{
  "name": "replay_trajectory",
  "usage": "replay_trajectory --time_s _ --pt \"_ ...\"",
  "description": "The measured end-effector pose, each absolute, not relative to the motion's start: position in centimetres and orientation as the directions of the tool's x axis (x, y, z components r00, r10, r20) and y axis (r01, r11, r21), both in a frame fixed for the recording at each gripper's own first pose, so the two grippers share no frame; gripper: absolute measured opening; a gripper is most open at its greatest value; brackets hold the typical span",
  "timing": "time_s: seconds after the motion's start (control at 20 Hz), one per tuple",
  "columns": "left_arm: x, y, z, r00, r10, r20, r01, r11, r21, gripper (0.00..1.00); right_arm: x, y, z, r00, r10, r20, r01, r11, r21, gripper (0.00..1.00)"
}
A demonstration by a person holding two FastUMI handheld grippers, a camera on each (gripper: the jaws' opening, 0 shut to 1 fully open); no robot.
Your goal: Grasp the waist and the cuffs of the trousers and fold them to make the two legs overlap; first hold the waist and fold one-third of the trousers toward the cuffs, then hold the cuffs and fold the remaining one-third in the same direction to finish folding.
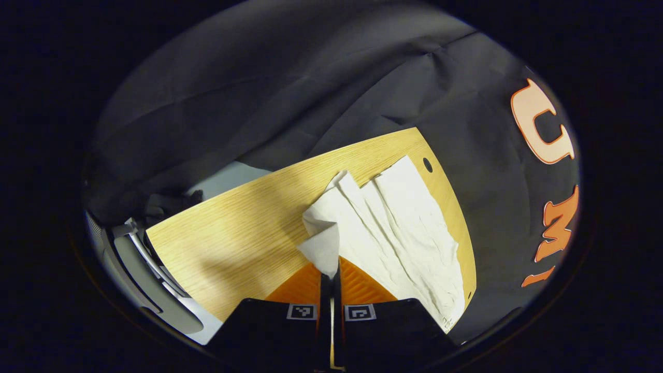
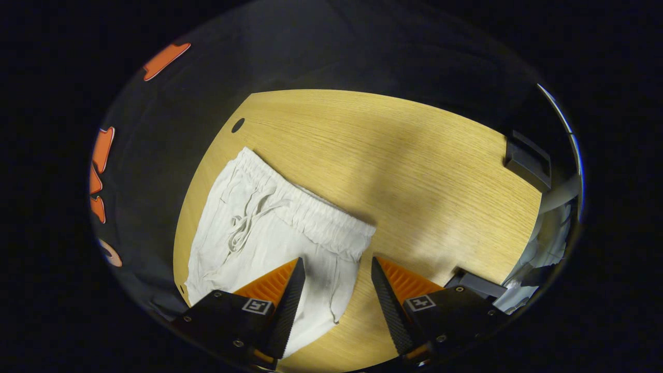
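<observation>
White trousers [image 2: 274, 233] lie under the wide-spread right gripper [image 2: 336, 280], while the left gripper [image 1: 330, 277] pinches their cuff.

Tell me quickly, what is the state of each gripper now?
Left gripper: closed on a cuff of the white trousers, lifting it.
Right gripper: open, holding nothing, above the trousers' waist.

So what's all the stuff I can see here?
Trousers: one pair, white, flat on the table, drawstring waist nearest the right claw.
Table: one, light wood, with a small dark hole near its edge.
Booth wall: black cloth, behind the table.
Left claw: one, shut on a pinched-up fold of the trousers.
Right claw: one, open, above the waist end of the trousers.
</observation>
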State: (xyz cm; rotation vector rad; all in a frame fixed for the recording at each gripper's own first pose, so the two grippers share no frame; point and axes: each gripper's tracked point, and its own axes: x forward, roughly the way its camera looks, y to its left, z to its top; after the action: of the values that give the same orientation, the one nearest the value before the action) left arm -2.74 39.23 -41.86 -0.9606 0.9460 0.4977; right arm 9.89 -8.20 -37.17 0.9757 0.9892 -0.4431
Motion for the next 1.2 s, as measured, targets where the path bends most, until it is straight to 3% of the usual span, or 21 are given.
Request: replay_trajectory --time_s 0.05,0.1,0.25,0.35,0.55,0.95,1.2 --pt "-2.4 39.3 -41.1 0.529 -0.030 -0.848 -0.716 0.521 -0.465 0.06 10.1 -8.2 -37.5 0.508 0.107 -0.854 0.709 0.511 0.486 0.60" --pt "-2.3 39.3 -40.5 0.533 -0.023 -0.846 -0.708 0.536 -0.461 0.06 10.3 -8.2 -37.8 0.511 0.111 -0.853 0.712 0.502 0.491 0.65" --pt "-1.6 39.5 -38.6 0.541 -0.002 -0.841 -0.698 0.558 -0.449 0.06 10.1 -9.1 -38.0 0.510 0.101 -0.854 0.730 0.475 0.492 0.24" --pt "-1.8 39.6 -37.9 0.536 0.009 -0.844 -0.699 0.565 -0.438 0.05 10.5 -9.1 -37.5 0.543 0.121 -0.831 0.724 0.435 0.536 0.16" --pt "-0.7 40.0 -36.0 0.529 0.021 -0.848 -0.687 0.598 -0.413 0.05 11.0 -9.1 -36.1 0.561 0.172 -0.810 0.711 0.400 0.578 0.07" --pt "4.6 40.2 -33.7 0.534 -0.031 -0.845 -0.582 0.711 -0.395 0.06 13.8 -9.6 -30.6 0.595 0.174 -0.785 0.679 0.414 0.606 0.06" --pt "9.3 39.9 -33.7 0.505 -0.126 -0.854 -0.513 0.752 -0.414 0.06 16.4 -9.2 -27.7 0.596 0.156 -0.788 0.680 0.424 0.598 0.06"
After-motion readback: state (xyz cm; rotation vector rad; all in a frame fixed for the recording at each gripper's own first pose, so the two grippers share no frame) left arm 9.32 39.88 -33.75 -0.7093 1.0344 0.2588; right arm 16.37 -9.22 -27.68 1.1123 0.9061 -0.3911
